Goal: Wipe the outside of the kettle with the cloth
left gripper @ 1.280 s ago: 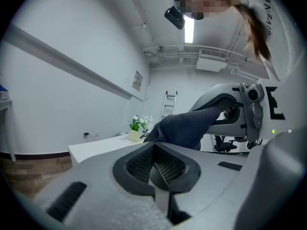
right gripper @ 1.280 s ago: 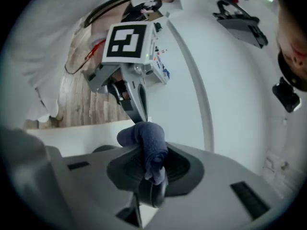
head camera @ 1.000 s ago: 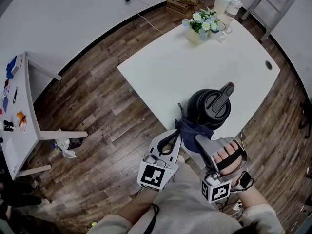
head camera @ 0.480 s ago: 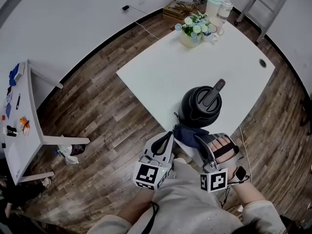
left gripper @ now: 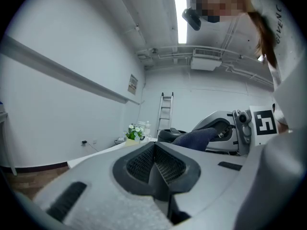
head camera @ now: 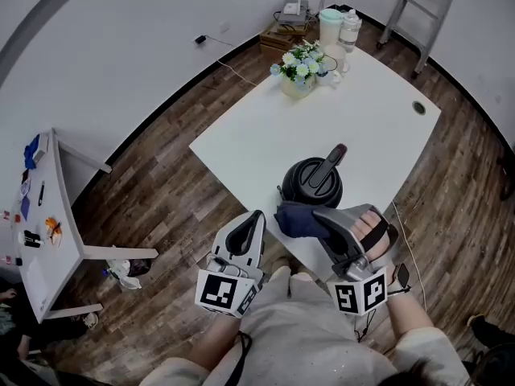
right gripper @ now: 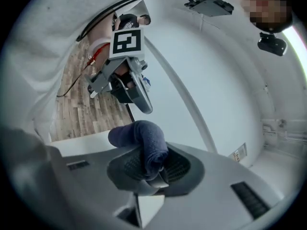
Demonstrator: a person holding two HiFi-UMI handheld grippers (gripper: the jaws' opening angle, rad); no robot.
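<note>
While the right gripper [head camera: 320, 215] clamps the dark blue cloth [head camera: 294, 219], the black kettle [head camera: 312, 185] stands just ahead of its tips; best to press the loose fold flat against the kettle's wall and sweep round. The left gripper [head camera: 255, 219], beside it, is clenched on nothing.

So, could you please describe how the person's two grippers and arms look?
The left gripper and right gripper are light grey shells with dark textured pads, each carrying a cube of black-and-white square markers. The person wears a pale top and a dark wristwatch.
</note>
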